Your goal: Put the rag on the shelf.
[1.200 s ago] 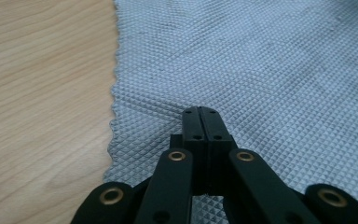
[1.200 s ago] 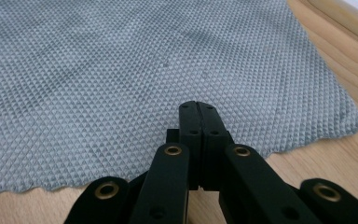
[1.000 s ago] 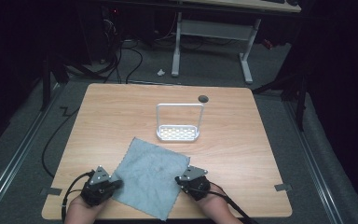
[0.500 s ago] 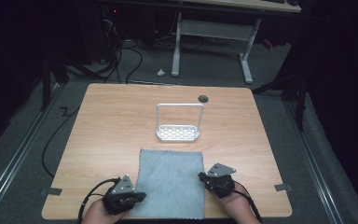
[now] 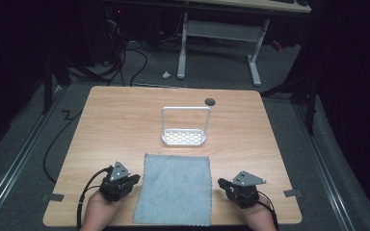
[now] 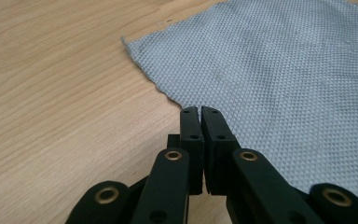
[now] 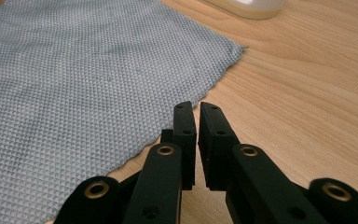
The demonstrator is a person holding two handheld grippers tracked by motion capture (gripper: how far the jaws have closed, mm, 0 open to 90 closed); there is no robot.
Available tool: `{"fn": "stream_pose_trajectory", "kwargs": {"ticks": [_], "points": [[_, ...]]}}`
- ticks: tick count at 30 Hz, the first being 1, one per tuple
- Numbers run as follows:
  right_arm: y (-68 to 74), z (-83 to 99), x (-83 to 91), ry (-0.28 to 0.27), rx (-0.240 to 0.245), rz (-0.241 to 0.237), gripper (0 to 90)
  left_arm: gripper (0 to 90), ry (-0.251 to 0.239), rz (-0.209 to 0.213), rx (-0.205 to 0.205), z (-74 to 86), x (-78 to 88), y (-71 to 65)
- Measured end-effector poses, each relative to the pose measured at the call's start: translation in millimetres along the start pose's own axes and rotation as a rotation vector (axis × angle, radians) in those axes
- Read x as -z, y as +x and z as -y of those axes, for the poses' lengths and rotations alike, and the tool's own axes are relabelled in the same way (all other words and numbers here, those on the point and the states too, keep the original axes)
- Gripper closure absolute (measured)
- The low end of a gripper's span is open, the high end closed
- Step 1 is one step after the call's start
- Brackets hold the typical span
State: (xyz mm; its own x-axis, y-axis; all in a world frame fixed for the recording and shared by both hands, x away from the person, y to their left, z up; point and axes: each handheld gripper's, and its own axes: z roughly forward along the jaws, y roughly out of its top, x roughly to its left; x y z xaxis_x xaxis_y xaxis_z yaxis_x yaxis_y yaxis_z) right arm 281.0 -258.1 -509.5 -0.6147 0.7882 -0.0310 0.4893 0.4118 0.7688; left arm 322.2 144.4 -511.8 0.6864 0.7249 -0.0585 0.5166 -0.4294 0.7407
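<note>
**Table inventory: grey cloth flat between two closed grippers**

Left gripper (image 5: 134, 178): held in the person's left hand at the near left of the wooden table (image 5: 125, 125), just beside the cloth's left edge. In the left gripper view its jaws stand almost together, a hairline gap between them, nothing clamped; the tips hang over the cloth's edge.

Grey cloth (image 5: 176, 188): a rectangle laid flat at near centre, its near edge reaching the table's front edge. It lies between the two grippers, held by neither.

White rack (image 5: 184, 137): a small perforated tray with an upright wire frame, standing just beyond the cloth's far edge. Nothing lies in it.

Round hole (image 5: 210, 101): in the tabletop, far of the rack.

Right gripper (image 5: 220, 183): held in the person's right hand at the near right, just beside the cloth's right edge. Jaws nearly closed, a thin slit showing, empty.

View notes: the gripper views show the cloth's fine waffle weave and wavy hem; the high view shows the rack whole, the dark floor with cables, and a desk frame beyond.
</note>
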Motion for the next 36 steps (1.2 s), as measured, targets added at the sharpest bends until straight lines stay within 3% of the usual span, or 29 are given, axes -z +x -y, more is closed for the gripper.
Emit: {"fn": "stream_pose_trajectory", "kwargs": {"ticks": [4,7,11,17,23,28,36], "points": [[6.8,0.0,-3.1,0.007,0.001,-0.024,86.4,86.9,0.016,0.026,-0.019,-2.7,-6.9,-7.8],[17.3,-2.7,-9.7,0.015,0.024,-0.058,86.4,86.3,0.042,0.041,-0.056,-3.2,-14.6,-16.8],[32.3,-7.9,-25.4,0.061,0.091,-0.063,86.5,86.6,0.062,0.060,-0.076,-1.5,-21.0,-24.9],[31.7,-6.2,-31.4,0.083,0.093,-0.066,86.5,86.5,0.054,0.080,-0.079,0.1,-22.3,-27.8],[28.4,-3.4,-26.8,0.091,0.105,-0.039,86.5,86.6,0.047,0.127,-0.085,0.1,-24.6,-36.9],[16.0,6.5,-14.7,0.095,0.052,-0.020,86.4,86.6,0.042,0.173,-0.108,-0.4,-27.2,-47.8],[14.4,11.8,-6.9,0.104,0.047,-0.008,86.4,86.5,0.031,0.186,-0.150,1.8,-26.9,-55.3]]}}
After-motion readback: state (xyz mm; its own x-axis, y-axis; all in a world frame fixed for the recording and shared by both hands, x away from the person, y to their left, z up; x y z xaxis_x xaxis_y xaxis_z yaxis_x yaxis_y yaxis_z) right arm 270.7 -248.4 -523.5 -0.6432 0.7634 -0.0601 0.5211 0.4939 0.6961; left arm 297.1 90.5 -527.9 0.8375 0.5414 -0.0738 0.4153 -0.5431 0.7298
